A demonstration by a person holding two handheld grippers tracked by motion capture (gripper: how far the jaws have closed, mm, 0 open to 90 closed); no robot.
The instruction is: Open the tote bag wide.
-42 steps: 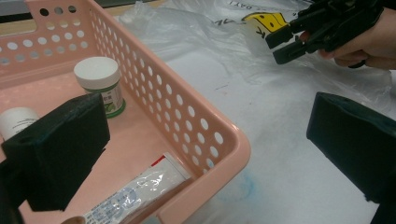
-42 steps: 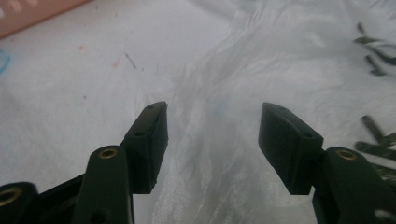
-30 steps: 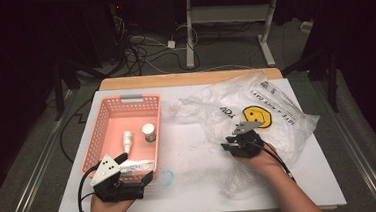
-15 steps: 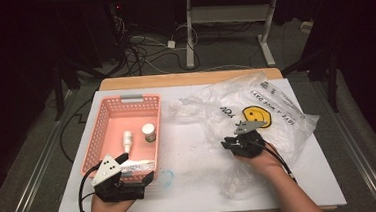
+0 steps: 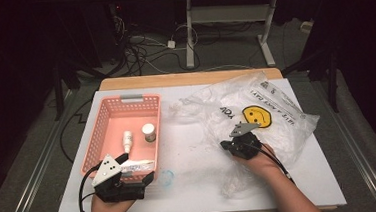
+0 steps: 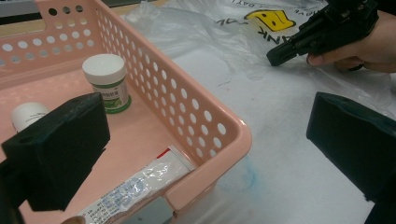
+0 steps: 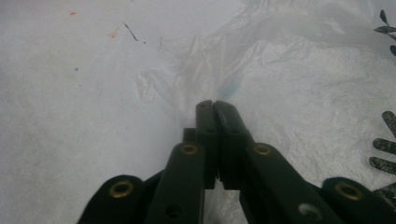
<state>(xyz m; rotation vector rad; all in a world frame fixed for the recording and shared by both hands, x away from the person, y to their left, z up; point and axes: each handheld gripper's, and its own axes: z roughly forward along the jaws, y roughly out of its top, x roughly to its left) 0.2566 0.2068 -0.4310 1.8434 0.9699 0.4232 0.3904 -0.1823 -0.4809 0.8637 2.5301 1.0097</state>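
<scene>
Since the earlier high view only the right gripper (image 5: 227, 146) has changed: hands unmoved, its jaws have just been closing and now meet on a fold of the clear plastic bag (image 5: 269, 113), which lies crumpled on the bench (image 5: 194, 150) right of the pink basket (image 5: 108, 122). To lift well, I judge it should rise slowly so the thin film does not slip out. The right gripper view shows film pinched; the left gripper view shows the left gripper (image 6: 208, 154) with jaws wide apart, straddling the basket's corner, holding nothing.
</scene>
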